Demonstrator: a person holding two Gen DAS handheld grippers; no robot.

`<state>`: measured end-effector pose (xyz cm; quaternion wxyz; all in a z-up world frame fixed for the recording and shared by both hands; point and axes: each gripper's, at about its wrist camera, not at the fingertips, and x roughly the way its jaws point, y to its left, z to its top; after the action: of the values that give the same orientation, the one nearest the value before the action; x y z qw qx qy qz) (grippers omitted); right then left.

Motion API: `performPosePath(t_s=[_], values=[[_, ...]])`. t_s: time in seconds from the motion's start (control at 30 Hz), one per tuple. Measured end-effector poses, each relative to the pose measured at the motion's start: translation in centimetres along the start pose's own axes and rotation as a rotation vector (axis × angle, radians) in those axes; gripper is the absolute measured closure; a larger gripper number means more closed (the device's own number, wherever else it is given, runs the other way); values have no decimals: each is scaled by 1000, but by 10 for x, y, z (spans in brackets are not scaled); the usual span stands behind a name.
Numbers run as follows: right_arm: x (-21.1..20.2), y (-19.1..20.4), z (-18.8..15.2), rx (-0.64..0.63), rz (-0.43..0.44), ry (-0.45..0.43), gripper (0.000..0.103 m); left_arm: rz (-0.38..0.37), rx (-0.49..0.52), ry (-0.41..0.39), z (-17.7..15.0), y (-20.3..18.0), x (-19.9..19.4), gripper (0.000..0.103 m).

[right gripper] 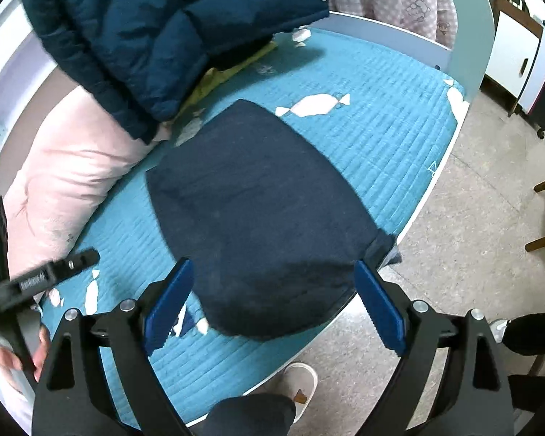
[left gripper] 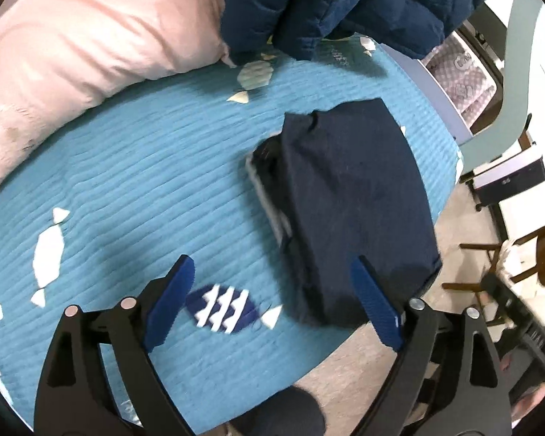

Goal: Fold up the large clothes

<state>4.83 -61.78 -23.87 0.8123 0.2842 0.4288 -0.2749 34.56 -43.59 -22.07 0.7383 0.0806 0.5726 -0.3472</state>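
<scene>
Honestly nothing readable here. The left gripper (right gripper: 36, 276), seen at 9 o'clock in the right wrist view, has a white label (too blurred to make out).

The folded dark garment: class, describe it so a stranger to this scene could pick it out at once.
Start at the bed's turquoise quilted cover. Near its floor-side edge lies the folded dark garment, a flat navy bundle. Unlike the puffy blue quilted jacket and the pink pillow further back, it is smooth, compact and neatly folded.
</scene>
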Motion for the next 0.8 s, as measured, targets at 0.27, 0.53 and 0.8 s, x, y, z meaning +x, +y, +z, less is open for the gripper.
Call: performPosePath(t_s=[0.27,0.53,0.8], values=[[-27,38,-34,-47,8,3,17,9,5,-13,-64,13,-49,14],[-71,83,-84,-126,5,-42,17,14,-18,-64,-134,35,-109,14],[-124,131,-137,-208,26,-160,17,124,-76,-217,-200,68,-186,13]])
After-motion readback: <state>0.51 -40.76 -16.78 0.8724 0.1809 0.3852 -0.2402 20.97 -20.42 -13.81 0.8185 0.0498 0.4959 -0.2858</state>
